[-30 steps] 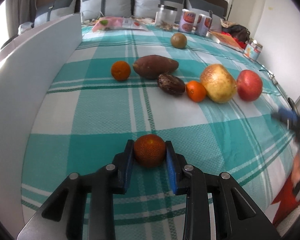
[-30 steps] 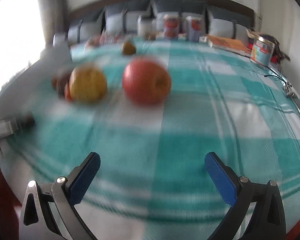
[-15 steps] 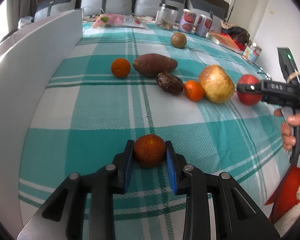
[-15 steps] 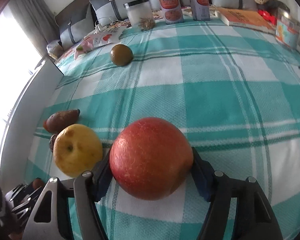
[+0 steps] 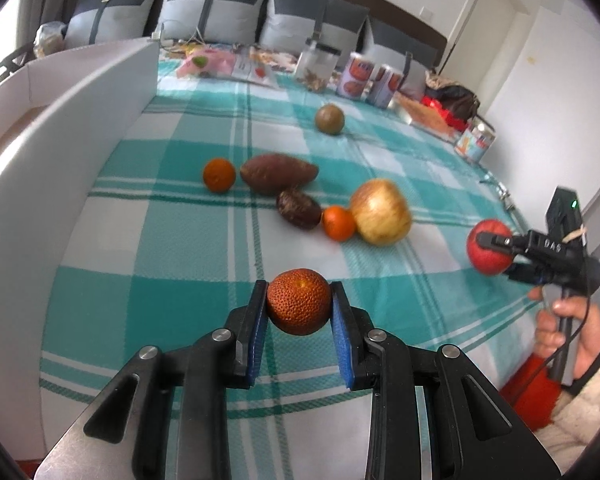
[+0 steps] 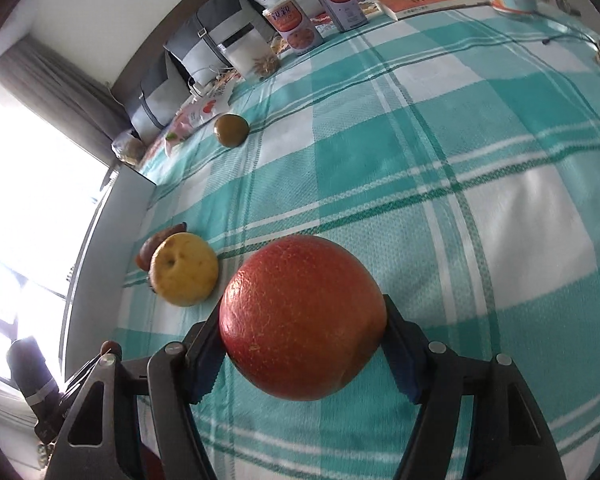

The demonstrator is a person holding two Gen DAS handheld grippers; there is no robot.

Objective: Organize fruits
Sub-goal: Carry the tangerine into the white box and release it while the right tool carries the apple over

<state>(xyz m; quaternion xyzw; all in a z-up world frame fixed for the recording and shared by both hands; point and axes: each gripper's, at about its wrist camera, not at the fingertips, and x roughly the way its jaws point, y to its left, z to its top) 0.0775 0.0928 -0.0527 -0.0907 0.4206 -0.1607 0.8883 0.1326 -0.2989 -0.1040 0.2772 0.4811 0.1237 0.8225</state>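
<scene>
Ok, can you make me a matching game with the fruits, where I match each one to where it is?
Things:
1. red apple
2. bumpy orange fruit
3. yellow apple
4. green fruit

Places:
A. far back, alone, near the cans
B. in the left gripper
C. on the cloth beside a small orange
D. in the right gripper

Pairs: 1-D, 2-B, 3-C, 4-A
</scene>
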